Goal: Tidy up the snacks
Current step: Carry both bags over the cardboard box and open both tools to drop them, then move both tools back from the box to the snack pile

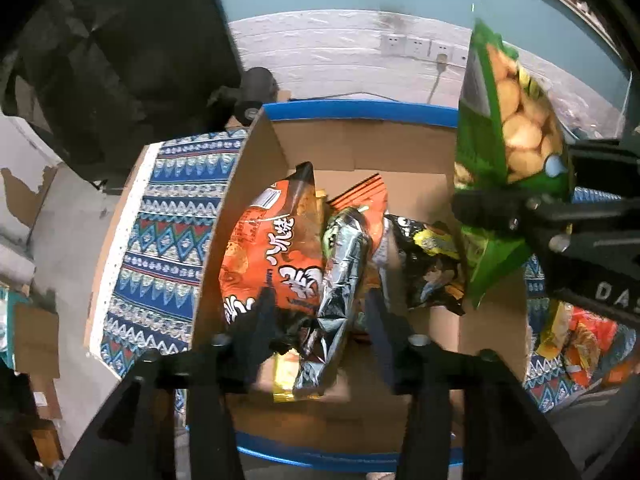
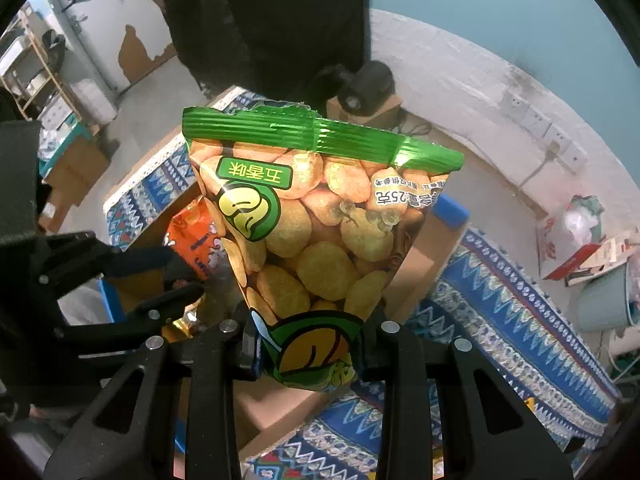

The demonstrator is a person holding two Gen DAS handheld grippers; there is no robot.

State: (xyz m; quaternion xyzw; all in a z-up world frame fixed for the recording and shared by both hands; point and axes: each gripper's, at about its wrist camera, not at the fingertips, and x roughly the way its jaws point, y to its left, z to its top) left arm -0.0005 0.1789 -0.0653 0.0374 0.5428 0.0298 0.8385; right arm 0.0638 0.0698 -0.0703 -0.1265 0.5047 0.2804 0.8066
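Green foil marks the packet in hand: the green snack bag [image 2: 316,236] is clamped by its lower edge in the right tongs [image 2: 310,354], their pads pressed shut on the printed seal, and it stands upright above them with its crimped top furthest from the tongs. Beyond and below those tongs the cardboard box [image 1: 256,184] is seen on the patterned table [image 2: 520,320], with several packets already inside.

Seen from the left wrist, the left tongs [image 1: 320,320] are parted over the box; the silver-edged packet [image 1: 344,280] and the orange snack bag [image 1: 272,256] lie just ahead of and between the fingers, but no pad can be seen pressing on either, so they are judged released. A black snack bag [image 1: 432,264] lies to the right of those tongs, under the hanging green bag.

The step in hand is judged to be the lowering of the green bag into the box. It would be done best if the bag were carried over the bare cardboard at the far right of the box, clear of the left tongs, and lowered until it rests before the grip is eased. Since it is held by a thin edge, swinging should be avoided; a drop from height might tip it over the box wall.
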